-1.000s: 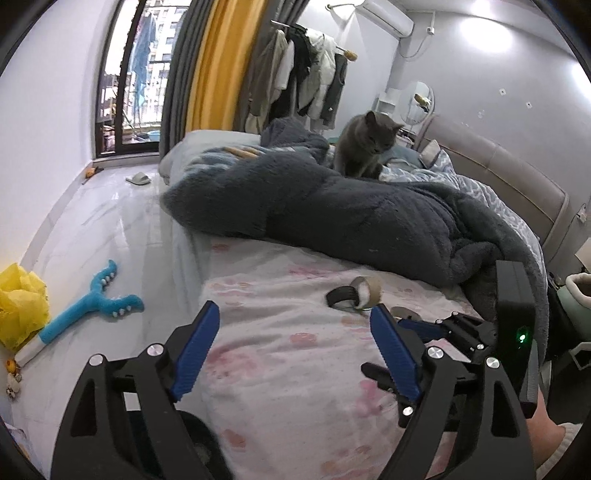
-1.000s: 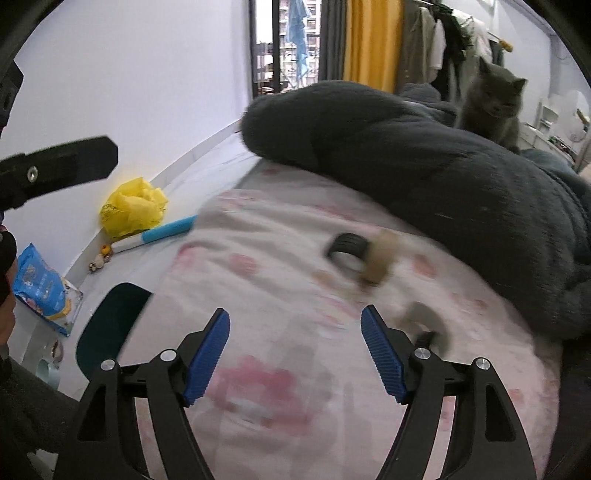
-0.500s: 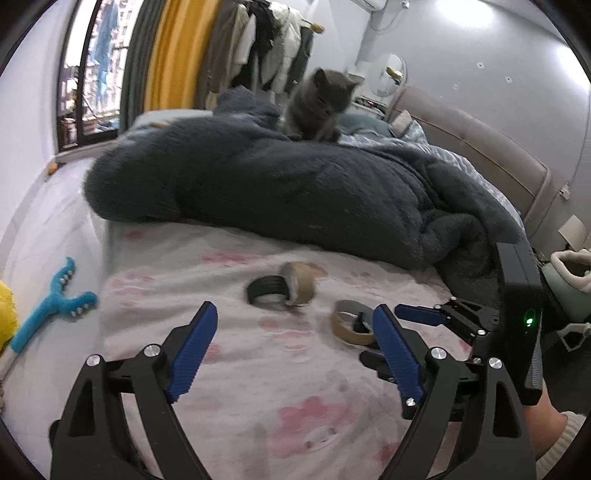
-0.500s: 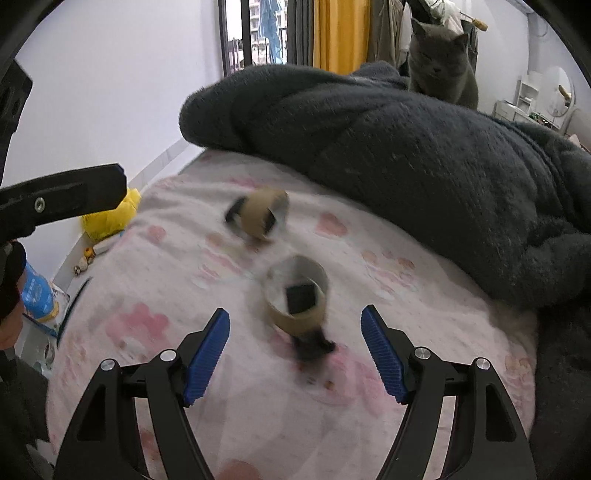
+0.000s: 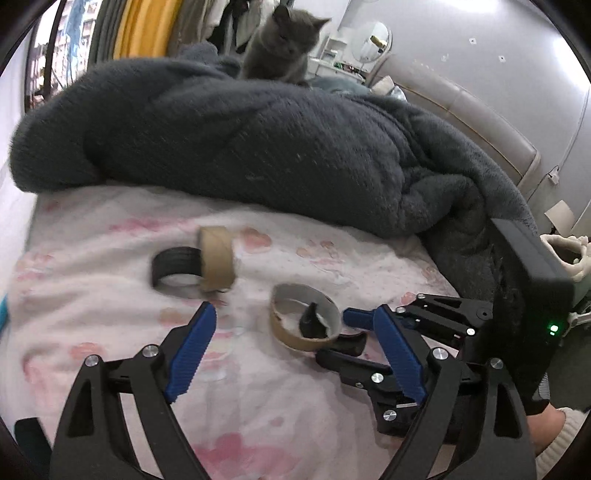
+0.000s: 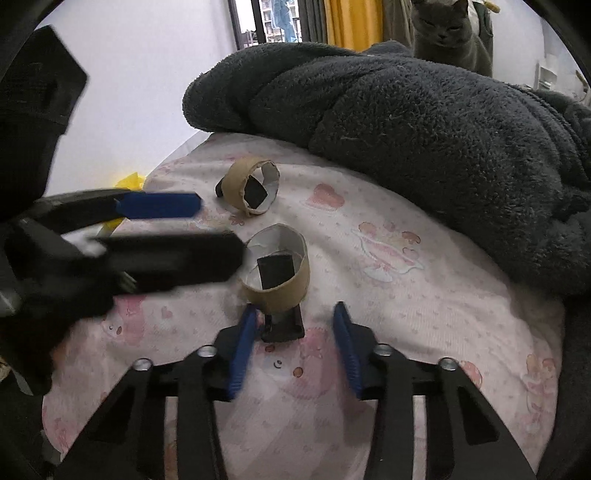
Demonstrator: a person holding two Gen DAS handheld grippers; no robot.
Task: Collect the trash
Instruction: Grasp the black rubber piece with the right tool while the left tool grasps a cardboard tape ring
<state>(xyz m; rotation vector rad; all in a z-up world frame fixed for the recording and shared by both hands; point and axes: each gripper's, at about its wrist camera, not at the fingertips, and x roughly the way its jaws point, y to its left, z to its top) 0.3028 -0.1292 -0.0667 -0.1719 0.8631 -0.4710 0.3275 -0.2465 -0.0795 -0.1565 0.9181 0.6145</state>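
Trash lies on the pink patterned bed sheet [image 5: 110, 332]. A near empty cardboard tape core [image 5: 304, 322] [image 6: 277, 269] has a black tape strip [image 6: 281, 326] hanging from it. Farther off are a second cardboard core [image 5: 217, 257] [image 6: 248, 185] and a black tape roll [image 5: 177, 266]. My left gripper [image 5: 295, 343] is open, just before the near core. My right gripper [image 6: 293, 334] is open with its blue pads either side of the black strip, just short of the near core. It shows in the left wrist view [image 5: 354, 332].
A thick dark grey blanket [image 5: 258, 129] [image 6: 406, 110] is heaped across the bed behind the trash. A grey cat [image 5: 284, 40] [image 6: 447, 33] sits beyond it. A padded headboard [image 5: 461, 107] is at the right. A yellow bag [image 6: 129, 182] lies on the floor.
Both grippers have moved forward and down toward the tape cores, which now look much nearer. My right gripper's jaws have narrowed around the black strip.
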